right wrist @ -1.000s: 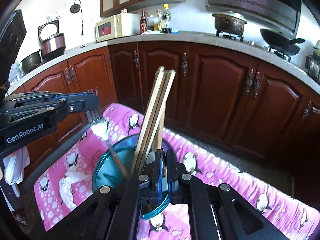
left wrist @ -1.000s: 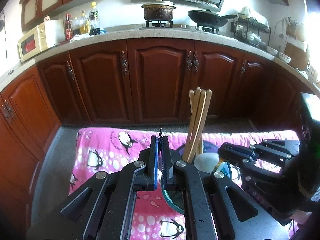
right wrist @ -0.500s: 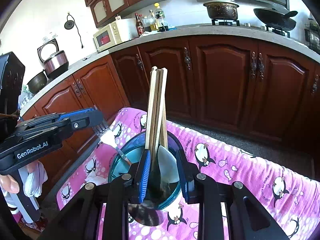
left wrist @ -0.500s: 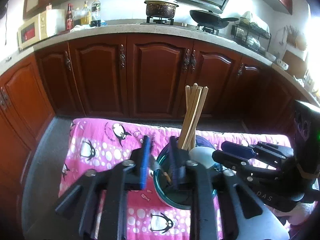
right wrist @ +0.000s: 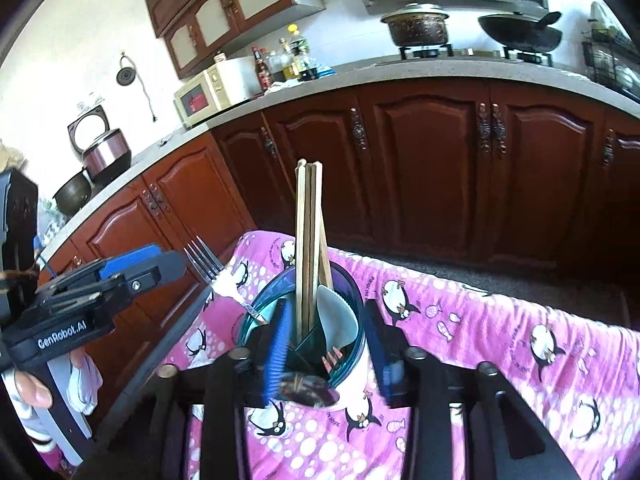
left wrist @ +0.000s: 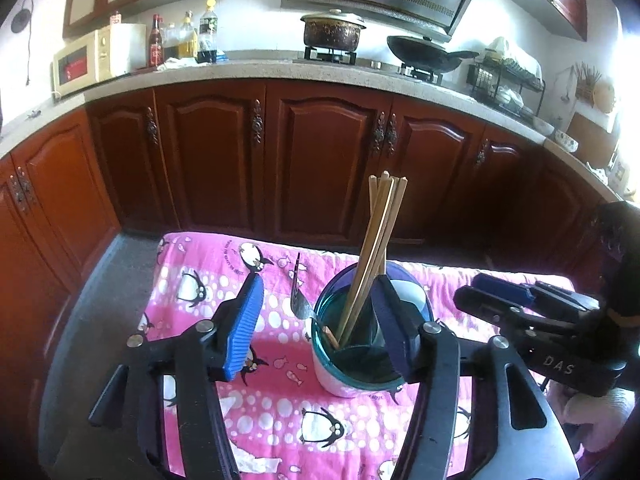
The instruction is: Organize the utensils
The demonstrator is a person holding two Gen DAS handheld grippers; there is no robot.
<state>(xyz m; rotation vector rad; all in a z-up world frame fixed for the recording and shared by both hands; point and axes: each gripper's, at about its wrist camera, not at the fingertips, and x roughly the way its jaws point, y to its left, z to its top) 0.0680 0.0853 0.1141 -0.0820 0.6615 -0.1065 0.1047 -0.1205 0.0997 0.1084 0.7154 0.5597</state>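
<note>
A teal-rimmed utensil cup [left wrist: 352, 356] stands on the pink penguin cloth [left wrist: 276, 412]. It holds several wooden chopsticks [left wrist: 376, 248], a white spoon [left wrist: 408, 294] and a metal fork [left wrist: 298, 292] that leans out over the rim. My left gripper [left wrist: 320, 320] is open, with the cup near its right finger. In the right wrist view the cup [right wrist: 352, 364] sits between the spread fingers of my open right gripper [right wrist: 326, 344], with the chopsticks [right wrist: 308, 240], spoon [right wrist: 336, 316] and fork [right wrist: 212, 272] in it. Neither gripper holds anything.
Dark wooden cabinets [left wrist: 320, 160] and a stone counter [left wrist: 256, 70] run behind the table, with a microwave [left wrist: 86, 62], bottles, a pot [left wrist: 332, 34] and a wok [left wrist: 424, 58]. The cloth's far edge drops to the grey floor [left wrist: 68, 320].
Both grippers were shut a second ago and have opened wide. The fork now leans in the cup, free of the left gripper. Both cameras have pulled back a little.
</note>
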